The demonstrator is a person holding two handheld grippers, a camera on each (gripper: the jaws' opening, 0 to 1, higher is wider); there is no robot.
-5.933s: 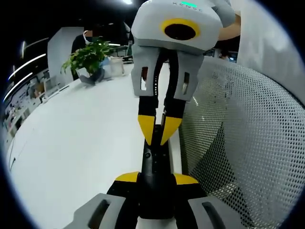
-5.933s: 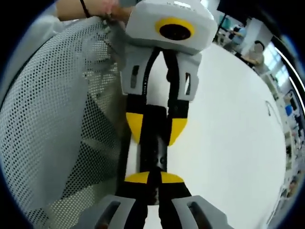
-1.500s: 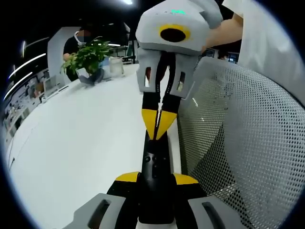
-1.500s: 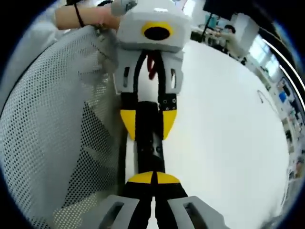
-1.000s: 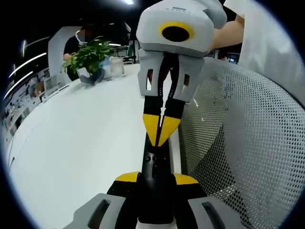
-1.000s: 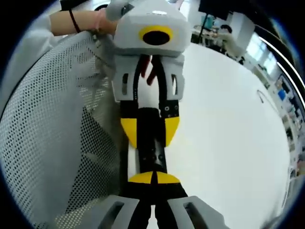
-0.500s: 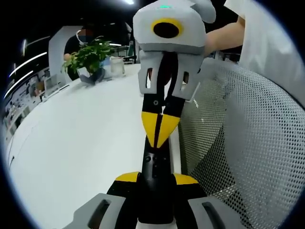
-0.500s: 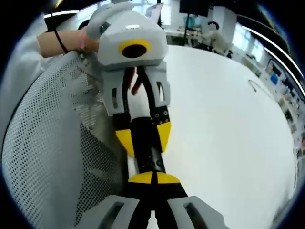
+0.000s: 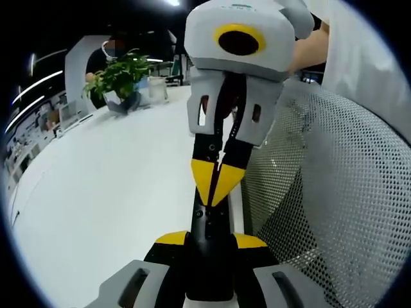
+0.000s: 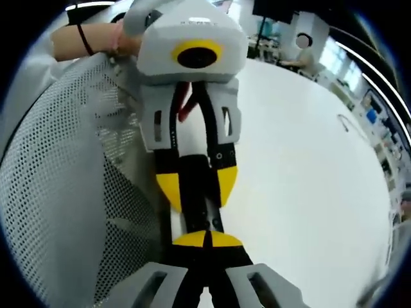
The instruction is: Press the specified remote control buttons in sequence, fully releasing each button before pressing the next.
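The slim black remote control (image 9: pixel 207 224) lies on the white table (image 9: pixel 103 192), just beside a white perforated mesh basket (image 9: pixel 334 212). In the left gripper view, the left gripper (image 9: pixel 209 240) holds the near end of the remote between its yellow-tipped jaws, which are clamped on its sides. The right gripper (image 9: pixel 215 183) comes from the far side with its two yellow tips together, and they point down at the top face of the remote. In the right gripper view, the right gripper (image 10: pixel 207 239) shows its tips joined over the remote control (image 10: pixel 198 205), and the left gripper (image 10: pixel 196 186) grips the remote on both sides. A green potted plant (image 9: pixel 119 80) stands far away on the table.
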